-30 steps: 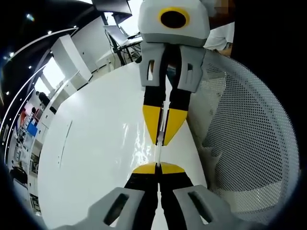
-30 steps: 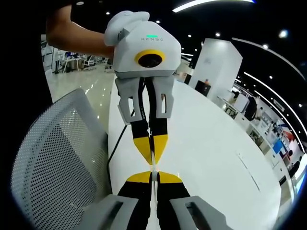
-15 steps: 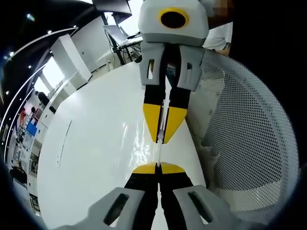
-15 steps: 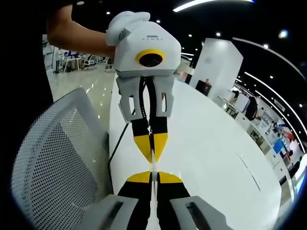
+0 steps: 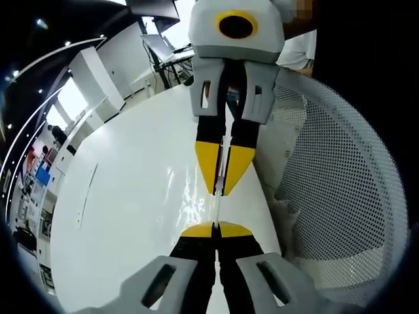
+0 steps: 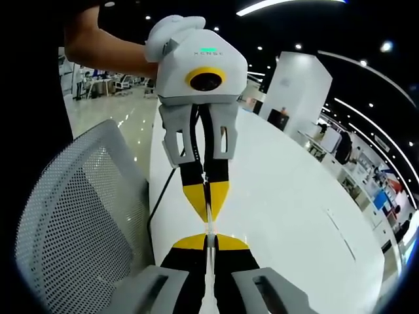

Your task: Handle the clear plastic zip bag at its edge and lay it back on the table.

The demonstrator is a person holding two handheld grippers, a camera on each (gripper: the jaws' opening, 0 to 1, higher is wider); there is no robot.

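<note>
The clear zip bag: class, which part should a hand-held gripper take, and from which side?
Take the bag's thin top edge, from either end along its length. It hangs as a flat sheet, edge-on, and both hand-held grippers, left and right, are shut on that edge tip to tip.

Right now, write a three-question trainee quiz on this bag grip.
1. True or false: the left gripper is open.
2. What runs between the two facing grippers? A) the clear zip bag B) a cable C) a ruler
3. Fill in: the chair beside the white table has a ____ back.

Key: 1 false; its jaws, like those of the right gripper, are shut on the bag's edge. 2 A. 3 mesh.
</note>
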